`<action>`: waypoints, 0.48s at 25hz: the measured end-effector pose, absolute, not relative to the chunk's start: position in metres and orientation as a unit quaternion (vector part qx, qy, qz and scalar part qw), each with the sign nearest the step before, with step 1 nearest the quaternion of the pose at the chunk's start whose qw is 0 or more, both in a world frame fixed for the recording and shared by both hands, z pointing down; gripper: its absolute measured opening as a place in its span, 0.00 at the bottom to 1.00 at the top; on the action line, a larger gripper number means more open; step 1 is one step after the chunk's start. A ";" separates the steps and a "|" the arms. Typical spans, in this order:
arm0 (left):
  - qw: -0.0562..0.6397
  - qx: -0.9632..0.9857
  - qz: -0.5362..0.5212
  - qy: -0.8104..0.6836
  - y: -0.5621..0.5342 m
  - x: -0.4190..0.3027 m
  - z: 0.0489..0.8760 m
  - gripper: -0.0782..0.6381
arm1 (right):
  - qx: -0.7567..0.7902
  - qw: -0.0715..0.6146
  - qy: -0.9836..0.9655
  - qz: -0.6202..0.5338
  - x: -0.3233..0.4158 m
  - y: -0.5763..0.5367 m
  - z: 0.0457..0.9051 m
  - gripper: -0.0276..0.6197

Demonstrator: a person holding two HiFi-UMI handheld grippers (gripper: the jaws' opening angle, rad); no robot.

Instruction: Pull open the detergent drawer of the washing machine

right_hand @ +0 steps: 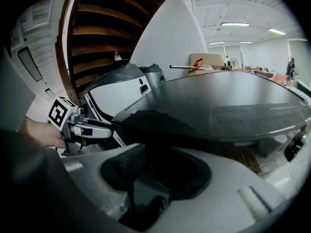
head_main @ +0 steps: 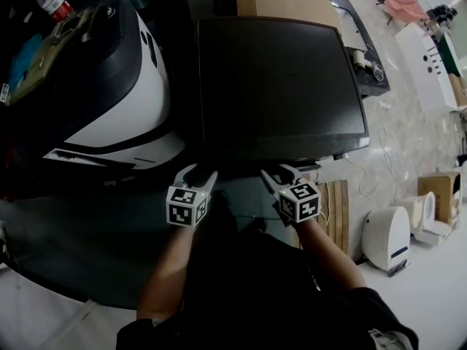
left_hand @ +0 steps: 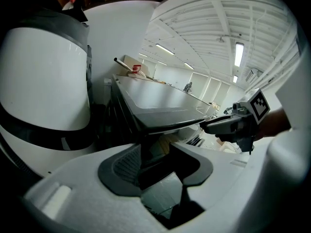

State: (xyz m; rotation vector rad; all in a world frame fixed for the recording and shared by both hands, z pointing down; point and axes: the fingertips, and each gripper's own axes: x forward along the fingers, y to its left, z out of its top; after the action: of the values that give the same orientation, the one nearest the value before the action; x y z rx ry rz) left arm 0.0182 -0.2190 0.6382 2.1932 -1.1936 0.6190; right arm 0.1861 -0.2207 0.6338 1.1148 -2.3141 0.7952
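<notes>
Left gripper (head_main: 199, 172) & right gripper (head_main: 276, 171) are held open, nothing btwn jaws, near washing machine (head_main: 281, 79) front edge. Drawer isn't shown; prob. on front face, hidden below. Light, stiff plastic is expected; front lip should be pinched & pulled straight.

The washer (head_main: 281, 79) has a dark, smooth top with a dull sheen. The appliance (head_main: 109, 93) beside it is glossy white and black plastic. The box (head_main: 281, 2) is cardboard, the floor (head_main: 408, 133) polished stone. The left gripper (left_hand: 158, 161) is matt white plastic, its pads (left_hand: 121, 165) dark and ribbed.
</notes>
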 end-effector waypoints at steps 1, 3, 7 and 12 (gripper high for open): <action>0.280 0.818 0.232 -0.447 -0.220 0.018 0.639 0.38 | 0.405 0.224 -0.839 0.287 0.186 -0.220 0.634 0.27; 0.274 0.817 0.234 -0.451 -0.221 0.018 0.640 0.37 | 0.406 0.224 -0.839 0.285 0.187 -0.220 0.634 0.27; 0.264 0.821 0.228 -0.453 -0.220 0.020 0.640 0.36 | 0.409 0.228 -0.838 0.280 0.188 -0.221 0.636 0.26; 0.253 0.823 0.247 -0.444 -0.215 0.022 0.641 0.36 | 0.406 0.227 -0.841 0.278 0.188 -0.217 0.634 0.25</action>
State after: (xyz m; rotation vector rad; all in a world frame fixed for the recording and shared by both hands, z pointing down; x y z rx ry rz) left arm 0.0217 -0.2154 0.6408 2.2386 -1.2071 0.6722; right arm 0.1884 -0.2174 0.6342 1.1178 -2.3164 0.7649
